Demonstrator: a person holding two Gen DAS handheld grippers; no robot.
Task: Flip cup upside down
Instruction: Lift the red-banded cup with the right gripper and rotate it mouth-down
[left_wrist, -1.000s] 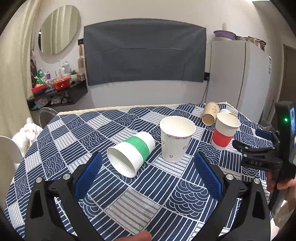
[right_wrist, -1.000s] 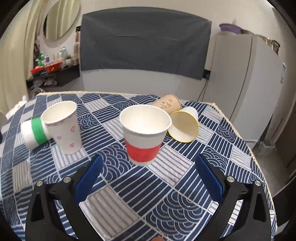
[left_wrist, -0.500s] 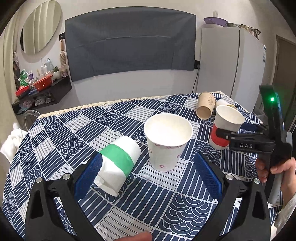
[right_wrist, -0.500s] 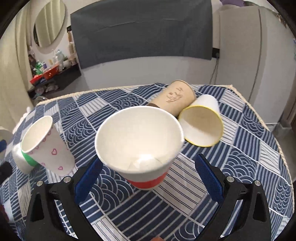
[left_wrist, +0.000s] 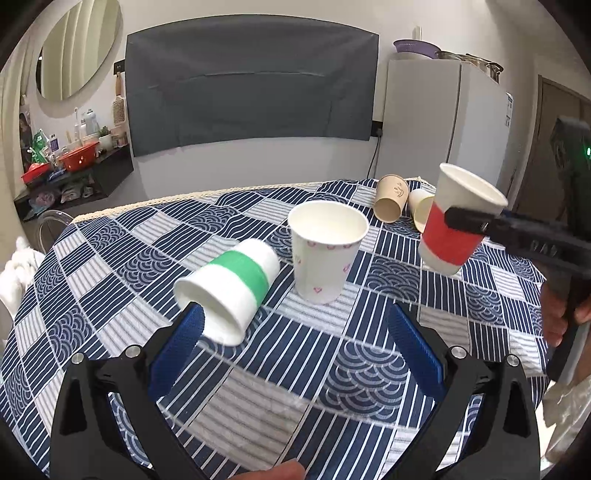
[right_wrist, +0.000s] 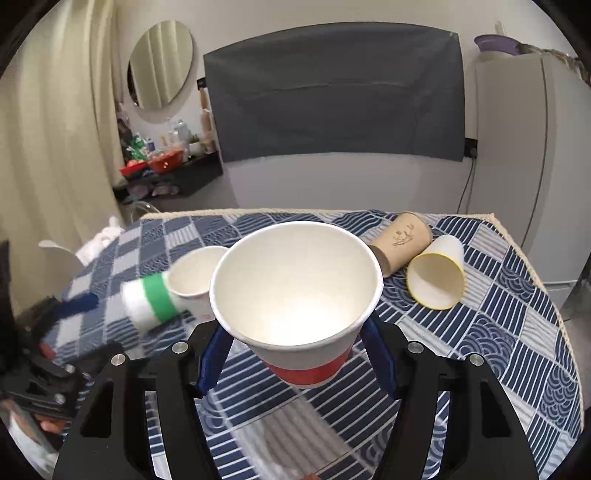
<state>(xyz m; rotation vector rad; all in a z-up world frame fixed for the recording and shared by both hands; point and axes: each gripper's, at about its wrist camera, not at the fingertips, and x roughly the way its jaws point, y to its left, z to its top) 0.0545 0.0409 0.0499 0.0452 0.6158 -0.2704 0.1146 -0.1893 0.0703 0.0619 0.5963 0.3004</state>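
**Right wrist: red-banded cup gripped, mouth up, waiting on the turn**

Right wrist view first: right gripper clamped on the red-banded cup, blue pads pressed to opposite sides of the wall low down, at the red band. Cup sitting directly between the fingers, open mouth tipped up and back toward the lens, base pointing down and away toward the tablecloth. Apparently lifted clear of the cloth, judging by the left wrist view, where the same cup hangs tilted with one black finger across its side.

Long axis close to vertical, leaning slightly, and crossing the line between the pads. Hence the coming move, as a judgement: a roll of the right wrist through half a turn about the grip line, bringing the rim down, then a lowering onto bare cloth. Thin paper wall; likely to dent under a hard squeeze.

Outward: heart-print cup upright to the left, green-banded cup on its side beside it, brown cup and yellow-rimmed cup lying over to the right, all apart from the held one.

Left gripper spread wide, holding nothing, farther from the task's cup; left pad just at the green-banded cup's rim.
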